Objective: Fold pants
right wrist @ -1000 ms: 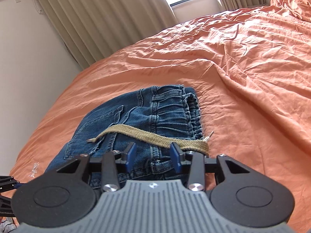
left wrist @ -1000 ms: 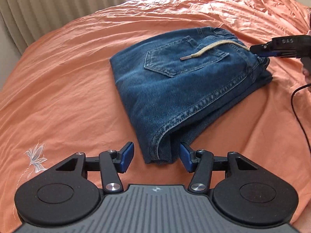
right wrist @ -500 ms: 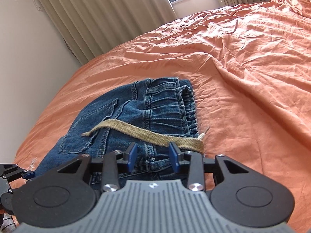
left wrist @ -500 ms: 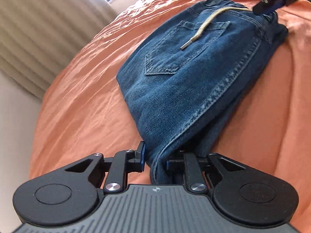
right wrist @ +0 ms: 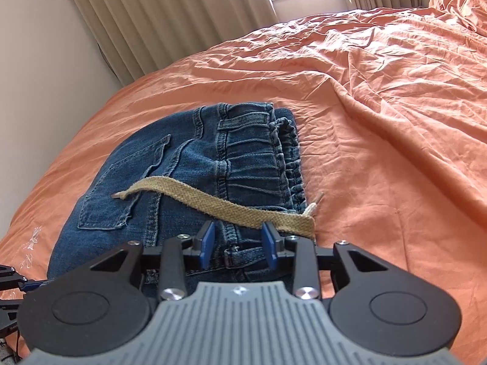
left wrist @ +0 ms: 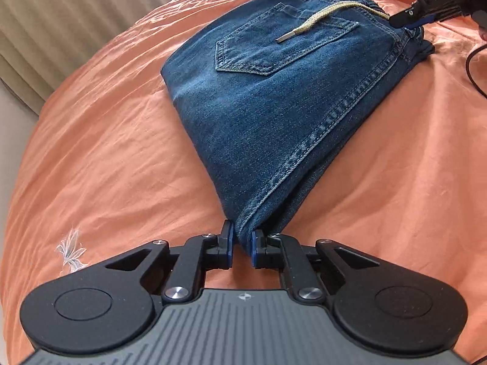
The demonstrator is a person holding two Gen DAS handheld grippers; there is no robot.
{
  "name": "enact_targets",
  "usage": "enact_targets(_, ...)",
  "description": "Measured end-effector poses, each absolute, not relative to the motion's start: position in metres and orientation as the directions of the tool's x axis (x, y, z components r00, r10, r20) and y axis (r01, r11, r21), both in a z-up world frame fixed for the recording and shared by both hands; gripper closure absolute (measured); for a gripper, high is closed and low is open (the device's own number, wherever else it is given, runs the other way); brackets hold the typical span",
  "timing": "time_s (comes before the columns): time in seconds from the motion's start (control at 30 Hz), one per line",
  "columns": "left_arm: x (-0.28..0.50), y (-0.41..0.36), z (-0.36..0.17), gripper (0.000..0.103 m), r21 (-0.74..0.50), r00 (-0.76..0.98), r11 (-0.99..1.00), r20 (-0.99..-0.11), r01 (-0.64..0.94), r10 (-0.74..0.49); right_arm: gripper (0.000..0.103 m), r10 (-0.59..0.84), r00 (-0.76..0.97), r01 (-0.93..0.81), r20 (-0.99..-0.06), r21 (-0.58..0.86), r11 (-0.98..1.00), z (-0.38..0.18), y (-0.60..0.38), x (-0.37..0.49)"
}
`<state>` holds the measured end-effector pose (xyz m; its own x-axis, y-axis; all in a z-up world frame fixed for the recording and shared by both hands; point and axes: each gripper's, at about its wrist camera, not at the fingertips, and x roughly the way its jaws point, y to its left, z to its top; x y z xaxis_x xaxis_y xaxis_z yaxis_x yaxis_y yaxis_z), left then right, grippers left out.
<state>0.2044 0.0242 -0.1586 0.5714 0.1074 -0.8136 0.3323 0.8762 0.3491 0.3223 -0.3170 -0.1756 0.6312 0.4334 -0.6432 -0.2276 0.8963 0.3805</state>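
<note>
Blue denim pants [left wrist: 274,97] lie folded into a thick stack on the orange bed, back pocket up, with a tan drawstring [left wrist: 319,22] across the top. My left gripper [left wrist: 242,245] is shut on the near folded corner of the pants. My right gripper [right wrist: 239,240] is open, its jaws on either side of the waistband corner [right wrist: 243,252], just under the drawstring [right wrist: 213,200]. The right gripper also shows in the left wrist view [left wrist: 438,3] at the far corner of the pants [right wrist: 188,176].
The orange bedsheet [right wrist: 380,121] is wrinkled and spreads wide to the right. Beige curtains [right wrist: 167,15] and a white wall [right wrist: 39,76] stand beyond the bed's far edge. A black cable [left wrist: 471,67] hangs at the right. A small embroidered flower [left wrist: 71,252] marks the sheet.
My left gripper moved forward and closed on the near corner of the folded pants. My right gripper stayed open at the waistband, shifting slightly.
</note>
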Motion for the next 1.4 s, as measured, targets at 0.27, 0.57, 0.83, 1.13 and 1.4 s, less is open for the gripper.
enact_targets(0.27,0.203,0.039,-0.141,0.090,0.209,0.448,0.915,-0.893,0.345,0.035,0.074,0.374,0.606,-0.220,-0.703,0.303,0.927,-0.163,-0.311,0.309)
enact_targets(0.57,0.187,0.085,-0.095,0.074,0.034,0.530,0.975,-0.843,0.219,-0.089,0.067,0.326,0.568,-0.232,-0.756,0.233,0.944,-0.137,-0.322,0.282)
enact_targets(0.83,0.229,0.089,-0.071,0.055,0.063,0.579,0.990,-0.815,0.123,-0.021,0.047,0.348,0.557,-0.252,-0.754,0.246,0.936,-0.097,-0.324,0.277)
enact_targets(1.13,0.278,0.081,-0.062,0.041,-0.005,0.601,0.992,-0.795,0.128,-0.081,0.029,0.355,0.536,-0.246,-0.766,0.260,0.934,-0.076,-0.328,0.313)
enact_targets(1.4,0.322,0.095,-0.090,0.028,-0.155,0.560,0.983,-0.808,0.095,-0.181,0.022,0.418,0.463,-0.181,-0.782,0.378,0.908,-0.105,-0.343,0.360)
